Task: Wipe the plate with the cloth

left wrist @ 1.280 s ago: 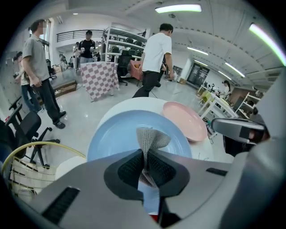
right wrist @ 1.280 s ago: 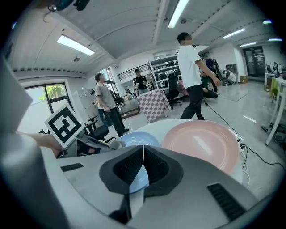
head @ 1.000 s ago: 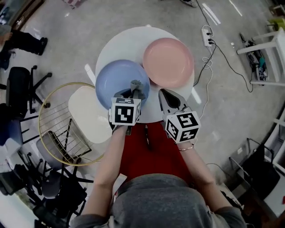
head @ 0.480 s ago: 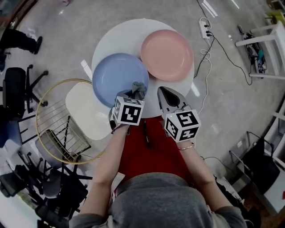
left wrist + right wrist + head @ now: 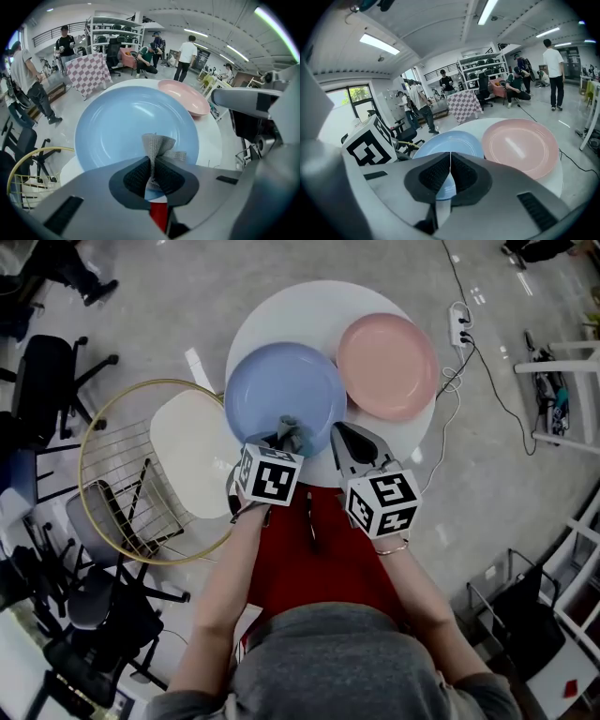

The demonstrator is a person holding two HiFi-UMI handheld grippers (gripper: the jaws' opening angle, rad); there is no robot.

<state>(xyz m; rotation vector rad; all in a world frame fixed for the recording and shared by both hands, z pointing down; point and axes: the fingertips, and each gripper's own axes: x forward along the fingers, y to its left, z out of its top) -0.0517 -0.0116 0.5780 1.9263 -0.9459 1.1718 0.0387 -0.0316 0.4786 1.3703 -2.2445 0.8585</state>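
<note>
Round white table (image 5: 281, 310) carries blue plate (image 5: 272, 385). Pink plate (image 5: 387, 367) just right of blue plate; rims meet, touching or overlapping unclear. Left gripper (image 5: 280, 441) at blue plate's near rim, jaws clamped on grey cloth (image 5: 158, 143). Right gripper (image 5: 340, 434) just right of blue plate, jaws pressed together, holding nothing. Cloth bunched upright inside blue plate, by near rim.
</note>
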